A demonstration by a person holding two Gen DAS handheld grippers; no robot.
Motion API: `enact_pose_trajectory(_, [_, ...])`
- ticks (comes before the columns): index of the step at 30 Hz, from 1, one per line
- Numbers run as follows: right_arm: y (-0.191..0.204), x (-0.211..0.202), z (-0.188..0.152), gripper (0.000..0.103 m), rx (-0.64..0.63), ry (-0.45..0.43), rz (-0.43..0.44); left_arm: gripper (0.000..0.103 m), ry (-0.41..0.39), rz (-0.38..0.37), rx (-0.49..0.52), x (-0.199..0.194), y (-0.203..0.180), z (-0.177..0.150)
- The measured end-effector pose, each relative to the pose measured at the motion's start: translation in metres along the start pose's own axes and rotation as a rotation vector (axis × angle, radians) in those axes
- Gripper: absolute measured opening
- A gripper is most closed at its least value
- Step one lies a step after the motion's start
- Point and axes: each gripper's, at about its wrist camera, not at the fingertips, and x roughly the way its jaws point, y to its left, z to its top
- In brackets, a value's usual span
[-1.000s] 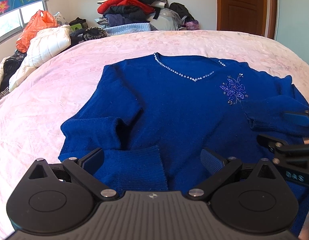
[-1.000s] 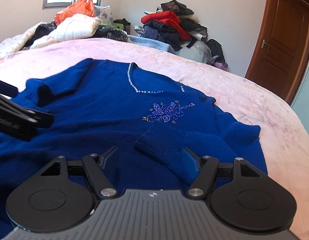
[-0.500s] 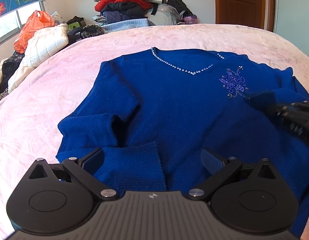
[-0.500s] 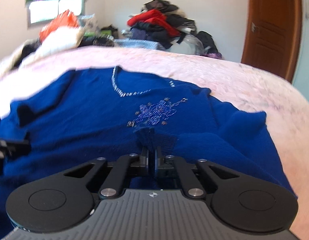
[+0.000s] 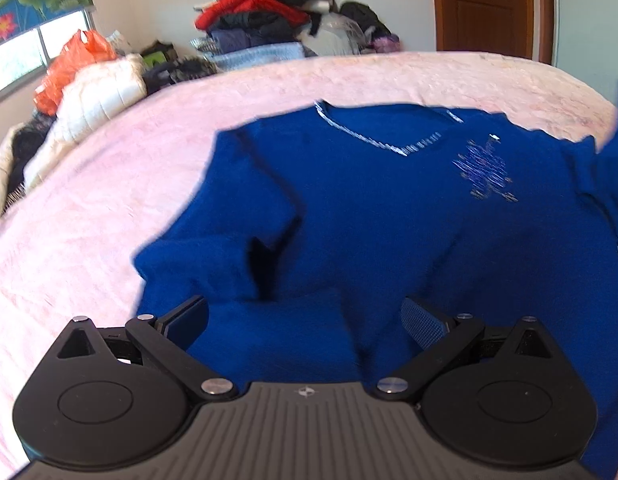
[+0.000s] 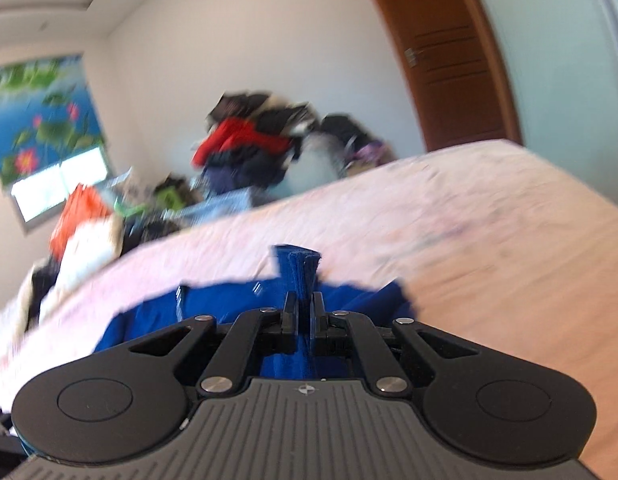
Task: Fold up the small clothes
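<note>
A dark blue sweater point(image 5: 369, 216) with a beaded V-neck and a beaded flower lies face up on the pink bed point(image 5: 109, 200). Its left sleeve is folded in, and the cuff point(image 5: 269, 332) lies between the fingers of my open left gripper point(image 5: 305, 316). My right gripper point(image 6: 303, 304) is shut on the right sleeve cuff point(image 6: 299, 268) and holds it lifted above the bed. That raised sleeve point(image 5: 613, 168) shows at the right edge of the left wrist view. The right wrist view is blurred.
A pile of clothes point(image 5: 269, 12) sits past the far edge of the bed. A white quilted jacket point(image 5: 97, 96) and an orange bag point(image 5: 69, 68) lie at the far left. A brown door point(image 5: 485, 4) stands at the back right.
My right gripper, shut on the right sleeve cuff half a second ago, has lifted it up and away to the right. My left gripper has stayed open over the left cuff.
</note>
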Motion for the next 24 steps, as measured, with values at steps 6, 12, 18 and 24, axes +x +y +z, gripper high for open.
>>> enact_pose_trajectory(6, [-0.024, -0.014, 0.003, 0.007, 0.064, -0.022, -0.004, 0.103, -0.062, 0.165, 0.044, 0.020, 0.034, 0.005])
enact_pose_trajectory(12, [-0.019, -0.011, -0.009, 0.007, 0.086, -0.002, 0.009, 0.102, -0.048, 0.191, 0.140, 0.053, 0.043, 0.007])
enact_pose_trajectory(18, [-0.013, -0.008, -0.008, 0.007, 0.058, 0.010, 0.000, 0.021, -0.069, 0.097, -0.006, 0.051, 0.072, 0.010])
enact_pose_trajectory(24, [-0.014, -0.007, -0.006, 0.007, 0.048, 0.009, -0.011, 0.012, -0.067, 0.040, -0.186, 0.050, 0.113, 0.008])
